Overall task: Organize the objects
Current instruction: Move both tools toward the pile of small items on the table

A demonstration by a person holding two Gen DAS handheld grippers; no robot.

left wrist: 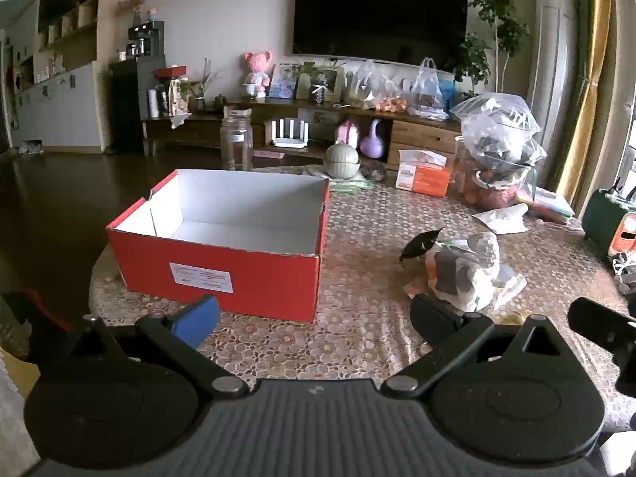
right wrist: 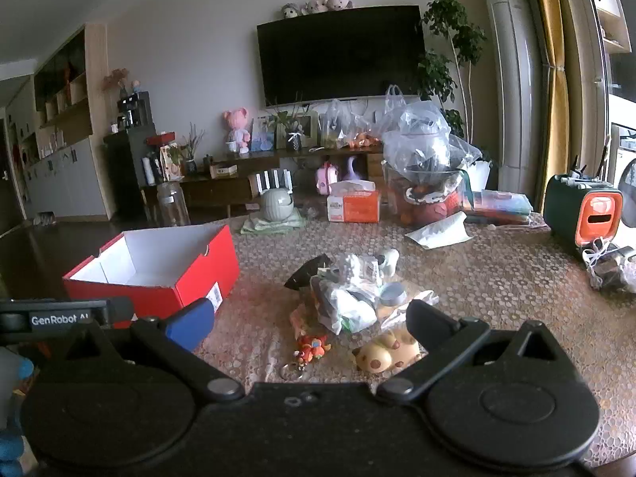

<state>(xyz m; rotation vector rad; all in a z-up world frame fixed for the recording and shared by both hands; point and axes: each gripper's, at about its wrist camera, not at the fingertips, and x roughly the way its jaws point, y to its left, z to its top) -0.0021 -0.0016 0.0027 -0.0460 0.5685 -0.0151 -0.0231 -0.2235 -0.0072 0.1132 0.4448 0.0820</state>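
Observation:
An open red shoebox (left wrist: 222, 266) with a white inside stands on the table's left part, also seen as the red box (right wrist: 159, 274) in the right wrist view. A heap of small items (right wrist: 349, 290) lies right of it: plastic-wrapped things, a black scrap, a grey lid. Nearer lie a red-orange toy on a keyring (right wrist: 312, 349) and a spotted yellow toy (right wrist: 387, 351). In the left wrist view the heap (left wrist: 465, 270) sits ahead on the right. My left gripper (left wrist: 314, 318) is open over bare tablecloth. My right gripper (right wrist: 310, 324) is open, the keyring toy lying below between its fingers.
The round table (left wrist: 365, 278) has a patterned cloth. At its far side stand a glass jar (left wrist: 236, 143), a green pot (left wrist: 342, 161), an orange tissue box (right wrist: 353, 204), a bowl under plastic bags (right wrist: 427, 183) and a green-orange case (right wrist: 582, 218). A TV cabinet stands beyond.

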